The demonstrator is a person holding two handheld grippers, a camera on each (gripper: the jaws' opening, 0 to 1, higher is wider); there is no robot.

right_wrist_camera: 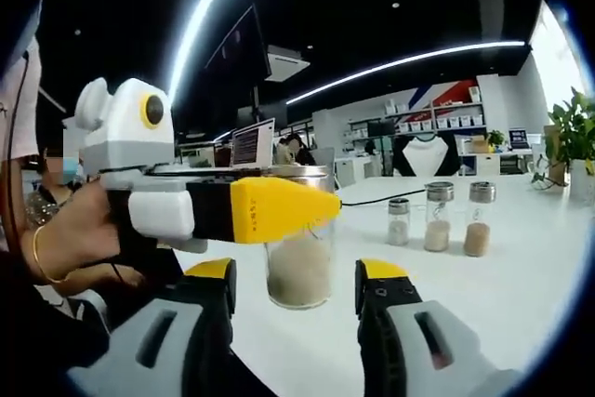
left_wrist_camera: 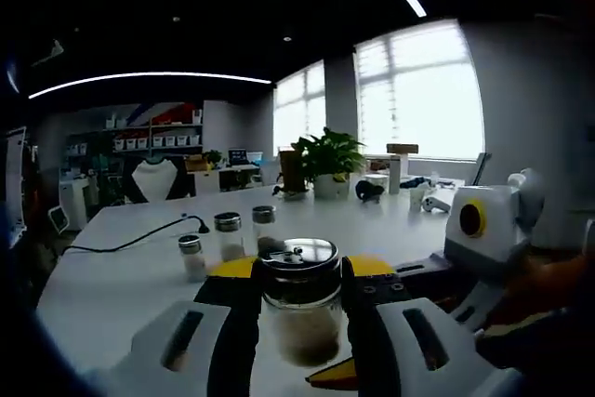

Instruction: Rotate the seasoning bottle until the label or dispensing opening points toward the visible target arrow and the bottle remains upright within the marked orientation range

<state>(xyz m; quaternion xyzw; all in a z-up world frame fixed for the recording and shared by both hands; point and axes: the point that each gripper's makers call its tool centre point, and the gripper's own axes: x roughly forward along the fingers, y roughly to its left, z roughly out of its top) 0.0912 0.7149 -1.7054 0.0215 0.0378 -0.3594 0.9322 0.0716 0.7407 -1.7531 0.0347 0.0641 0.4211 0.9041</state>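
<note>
A glass seasoning bottle (left_wrist_camera: 299, 309) with a metal lid and pale powder inside stands upright on the white table (left_wrist_camera: 121, 285). My left gripper (left_wrist_camera: 299, 271) has its black, yellow-tipped jaws pressed on both sides of the bottle, shut on it. In the right gripper view the same bottle (right_wrist_camera: 297, 271) stands just past my right gripper (right_wrist_camera: 297, 278), whose jaws are open wide on either side without touching it. The left gripper (right_wrist_camera: 265, 209) reaches in from the left, its yellow jaw crossing the bottle's upper part. The right gripper's white body (left_wrist_camera: 483, 230) sits to the right.
Three small shaker bottles (left_wrist_camera: 228, 237) (right_wrist_camera: 437, 218) stand in a row farther back on the table. A black cable (left_wrist_camera: 139, 237) runs across the left part. A potted plant (left_wrist_camera: 327, 163) and small items sit at the far end. A person's hand (right_wrist_camera: 70, 234) holds the left gripper.
</note>
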